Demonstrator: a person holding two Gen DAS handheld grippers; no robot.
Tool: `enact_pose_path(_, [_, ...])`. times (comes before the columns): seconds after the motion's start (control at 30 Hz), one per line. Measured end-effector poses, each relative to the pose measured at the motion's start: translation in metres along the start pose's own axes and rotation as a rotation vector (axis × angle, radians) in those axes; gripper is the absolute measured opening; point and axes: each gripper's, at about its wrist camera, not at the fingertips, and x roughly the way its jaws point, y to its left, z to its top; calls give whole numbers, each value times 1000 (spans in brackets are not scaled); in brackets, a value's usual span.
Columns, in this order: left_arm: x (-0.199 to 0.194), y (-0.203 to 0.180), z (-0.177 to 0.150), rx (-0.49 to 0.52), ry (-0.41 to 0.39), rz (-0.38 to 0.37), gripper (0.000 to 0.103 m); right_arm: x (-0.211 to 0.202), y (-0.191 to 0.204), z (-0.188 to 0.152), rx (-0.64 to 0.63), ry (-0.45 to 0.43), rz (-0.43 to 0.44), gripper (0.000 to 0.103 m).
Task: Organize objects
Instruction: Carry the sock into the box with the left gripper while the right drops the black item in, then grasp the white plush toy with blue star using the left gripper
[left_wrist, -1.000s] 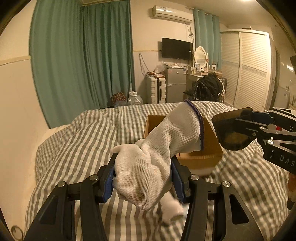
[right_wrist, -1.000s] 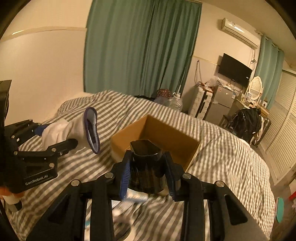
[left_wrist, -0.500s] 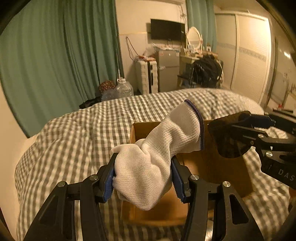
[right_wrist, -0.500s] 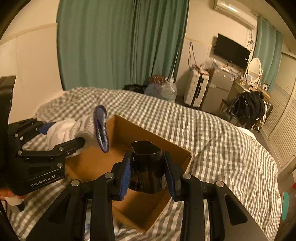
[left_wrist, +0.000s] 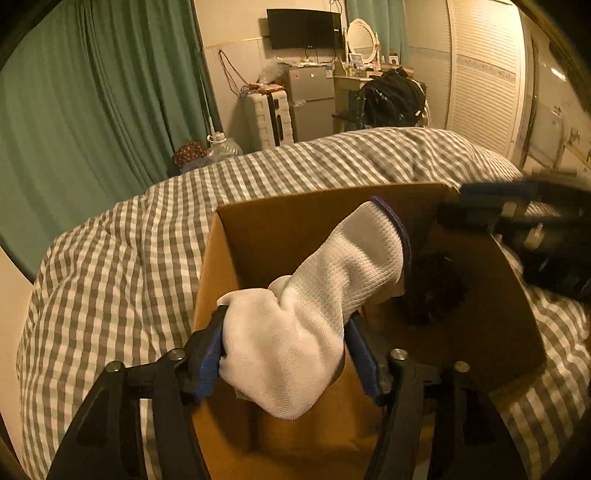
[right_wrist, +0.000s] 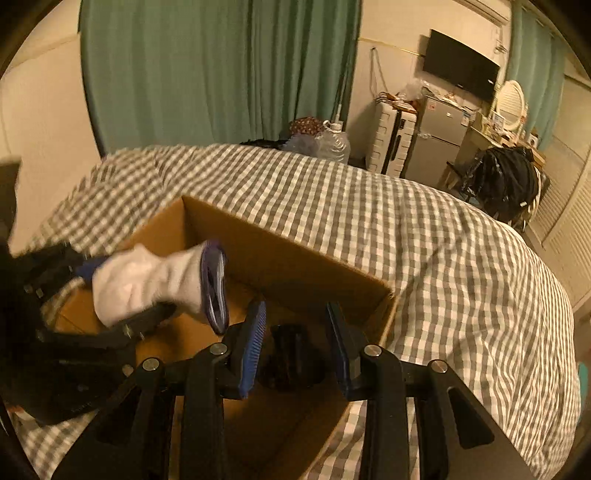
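Observation:
My left gripper (left_wrist: 284, 332) is shut on a white knit glove (left_wrist: 314, 302) with a purple cuff and holds it over the open cardboard box (left_wrist: 280, 218) on the bed. The glove also shows in the right wrist view (right_wrist: 147, 280). My right gripper (right_wrist: 295, 332) is open above the box (right_wrist: 295, 258). A dark cup (right_wrist: 291, 358) sits below it inside the box, free of the pads. The cup shows as a blurred dark shape in the left wrist view (left_wrist: 436, 288), with the right gripper (left_wrist: 517, 221) above it.
The box stands on a grey-and-white checked bedspread (right_wrist: 443, 240). Green curtains (right_wrist: 221, 74) hang behind the bed. A white suitcase (right_wrist: 391, 136), a small fridge (right_wrist: 439, 140), a water jug (right_wrist: 332, 142) and a chair with a black bag (right_wrist: 509, 181) stand on the far side.
Both grippers have moved forward and down over the box. My right gripper has opened and the dark cup has dropped into the box. The left still holds the glove.

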Motion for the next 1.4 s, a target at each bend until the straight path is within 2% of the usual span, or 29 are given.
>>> enact_pose_path(0.1, [-20,-6,-7,-1,-25,13,91,-29,0,5,35,-50,16,61])
enact_pose_path(0.13, [-27,-4,-9,-3,-36,19,93,-36,0,7,39,-63,13,62])
enact_pose_path(0.33, [-84,8,-28,-75,-67,48,96,-109,17,3,-17,-141,8,68])
enact_pose_path(0.47, [-122,19,-52,-142,-63,70,97,-145,34,-18,-94,-153,1,68])
enact_pose_path(0.67, [-154,11,-102,-205,-43,113,97,-163,54,-72,-188,-90,-2,69])
enact_pose_path(0.83, [-164,-8,-147,-227,-18,116,97,-160,63,-125,-164,-18,40,68])
enact_pose_path(0.9, [-165,-16,-162,-240,-7,99,97,-156,66,-142,-155,5,43,68])
enact_pose_path(1.03, [-166,-38,-192,-226,50,-14,97,-147,67,-169,-142,57,47,68])
enact_pose_path(1.1, [-168,-48,-203,-198,72,-50,97,-147,66,-180,-129,63,23,68])
enact_pose_path(1.27, [-174,-71,-219,-152,113,-160,97,-153,61,-190,-95,51,24,69])
enact_pose_path(1.4, [-160,-90,-225,-88,169,-176,97,-156,62,-195,-87,47,21,69])
